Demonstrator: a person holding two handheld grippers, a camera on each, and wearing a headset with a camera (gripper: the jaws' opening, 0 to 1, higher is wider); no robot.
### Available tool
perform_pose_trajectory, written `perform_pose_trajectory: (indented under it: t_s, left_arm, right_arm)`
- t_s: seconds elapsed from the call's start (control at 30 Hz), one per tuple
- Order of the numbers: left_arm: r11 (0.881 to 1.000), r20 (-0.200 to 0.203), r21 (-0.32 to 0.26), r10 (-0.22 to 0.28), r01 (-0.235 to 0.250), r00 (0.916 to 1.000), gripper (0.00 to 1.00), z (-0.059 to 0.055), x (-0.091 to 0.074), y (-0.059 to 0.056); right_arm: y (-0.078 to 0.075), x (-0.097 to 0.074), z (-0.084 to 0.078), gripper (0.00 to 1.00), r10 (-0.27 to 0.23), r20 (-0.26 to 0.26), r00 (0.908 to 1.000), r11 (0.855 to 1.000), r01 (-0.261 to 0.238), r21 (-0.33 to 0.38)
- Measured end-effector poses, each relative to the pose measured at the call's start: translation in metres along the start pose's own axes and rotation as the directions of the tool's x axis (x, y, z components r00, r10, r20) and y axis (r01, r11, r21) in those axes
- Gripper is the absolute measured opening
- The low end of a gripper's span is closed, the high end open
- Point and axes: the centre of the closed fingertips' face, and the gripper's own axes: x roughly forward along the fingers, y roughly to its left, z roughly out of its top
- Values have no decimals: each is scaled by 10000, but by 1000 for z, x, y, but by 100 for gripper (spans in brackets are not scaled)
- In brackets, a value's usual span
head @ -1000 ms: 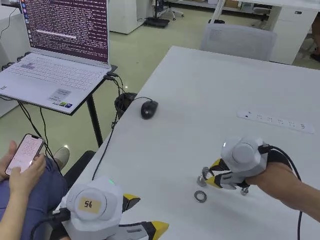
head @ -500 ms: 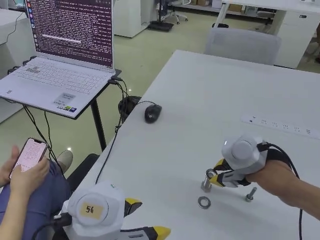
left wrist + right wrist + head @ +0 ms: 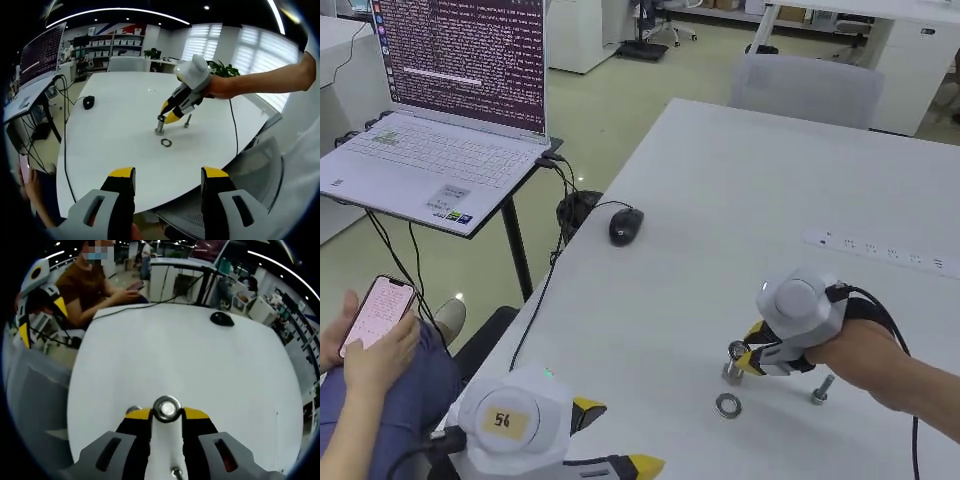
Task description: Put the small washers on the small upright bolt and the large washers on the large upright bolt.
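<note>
Steel ring washer (image 3: 167, 409) sits pinched in the closed tips of the right hand-held gripper (image 3: 748, 352), which has drifted down to just above the large upright steel bolt (image 3: 731, 373) on the white worktop (image 3: 720, 200), so it looks ready to drop on. Left hand-held gripper (image 3: 168, 174) waits wide open and empty; another loose steel washer (image 3: 727, 405) lies near that bolt

Over the last second the right tongs (image 3: 748, 350), clamped on a large washer (image 3: 738, 349), have lifted slightly from the desk (image 3: 720, 200) and edged toward the large bolt (image 3: 731, 374). The washer now sits at the bolt's top end; whether it is threaded on cannot be determined. The small bolt (image 3: 819, 388), previously part-covered by the gripper body, now stands exposed.
</note>
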Motion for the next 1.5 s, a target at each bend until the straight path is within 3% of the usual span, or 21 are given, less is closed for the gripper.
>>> perform_pose_trajectory:
  t_s: [0.97, 1.27, 1.5]
  left_arm:
    - [9995, 14, -288, 132, -132, 9999, 52, -9, -3, 9]
    - [9994, 58, -291, 179, -178, 9998, 52, -7, -5, 12]
    - [9993, 36, -327, 157, -156, 9999, 52, -10, -4, 10]
  right_arm:
    - [8, 41, -28, 24, 236, -1149, 9931, 9930, -100, 1175]
    - [7, 36, -35, 24, 30, -1075, 9942, 9874, 140, 1574]
    - [15, 27, -46, 24, -83, -996, 9950, 9764, 296, 2137]
